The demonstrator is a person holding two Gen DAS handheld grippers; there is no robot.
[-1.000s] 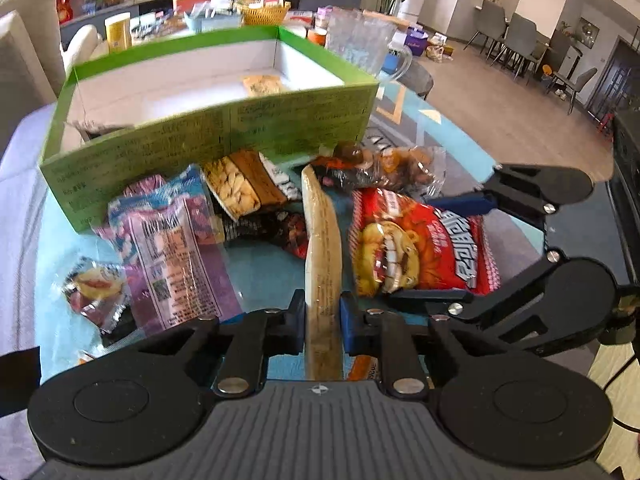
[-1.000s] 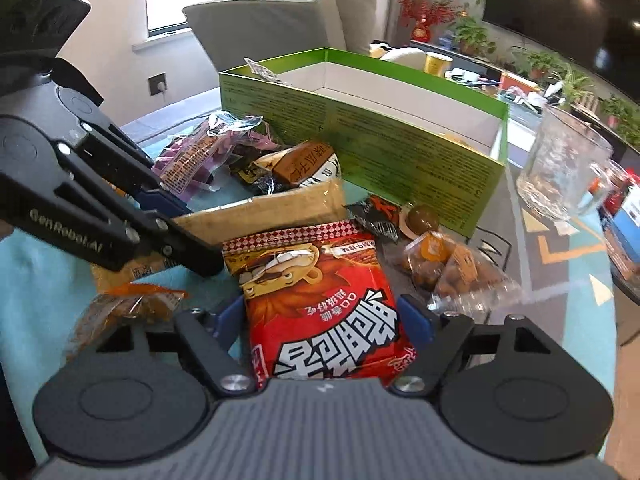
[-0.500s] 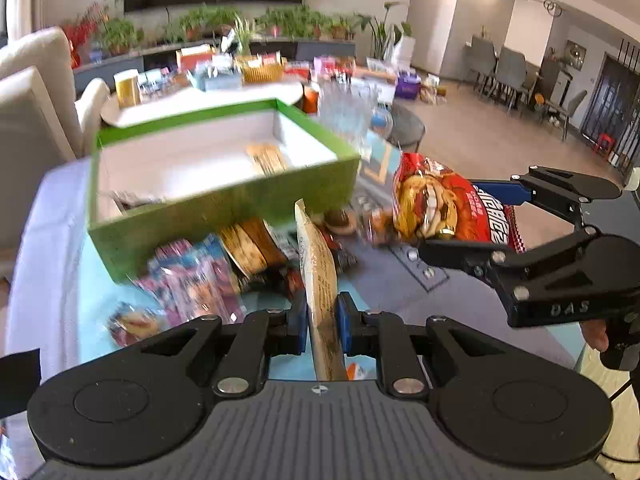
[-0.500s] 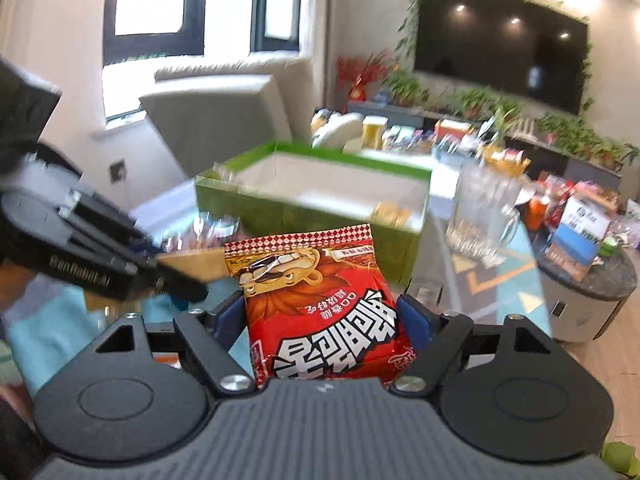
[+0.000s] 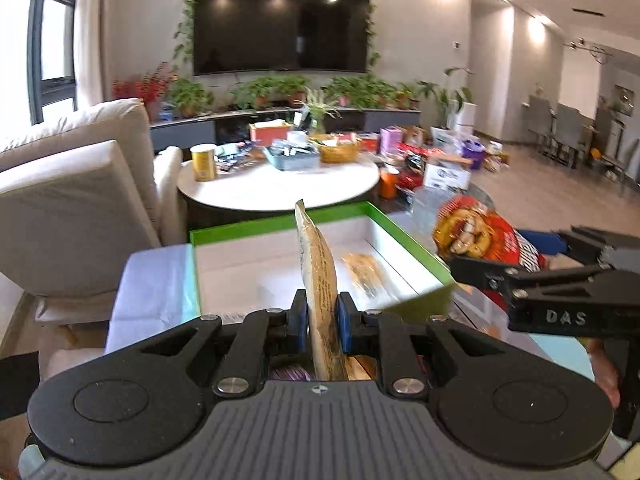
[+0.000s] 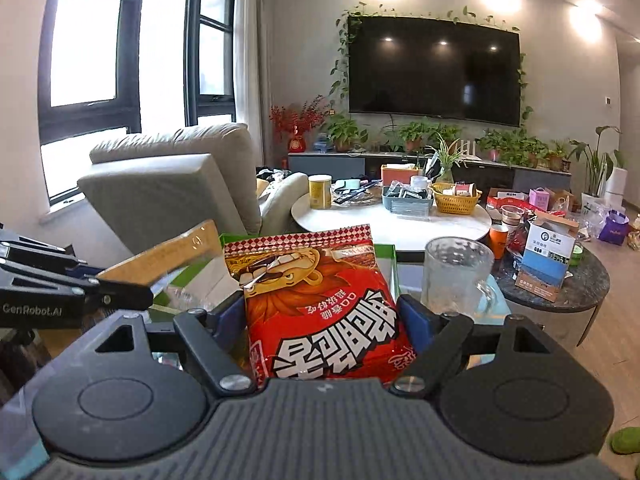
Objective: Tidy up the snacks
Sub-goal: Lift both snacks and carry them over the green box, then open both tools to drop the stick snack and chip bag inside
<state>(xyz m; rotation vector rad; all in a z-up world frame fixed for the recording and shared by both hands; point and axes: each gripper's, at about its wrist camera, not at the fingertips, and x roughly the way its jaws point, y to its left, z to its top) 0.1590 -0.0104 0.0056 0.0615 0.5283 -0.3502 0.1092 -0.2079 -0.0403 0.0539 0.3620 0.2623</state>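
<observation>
Snacks ride in both grippers above the green-rimmed, white-lined cardboard box. In the left wrist view, the left gripper pinches a flat tan paper packet edge-up between its fingers; it should be lowered beside the yellow packet already inside. In the right wrist view, the right gripper clamps a red printed crisp bag, which hides most of the box; clear the ribbed glass mug nearby. The tabletop below is unseen.

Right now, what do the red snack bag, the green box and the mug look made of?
Red snack bag: glossy plastic film, printed and crinkled. Green box: probably cardboard, matte, thin straight walls with white inside. Mug: clear dimpled glass, perhaps plastic; the background shows through.
</observation>
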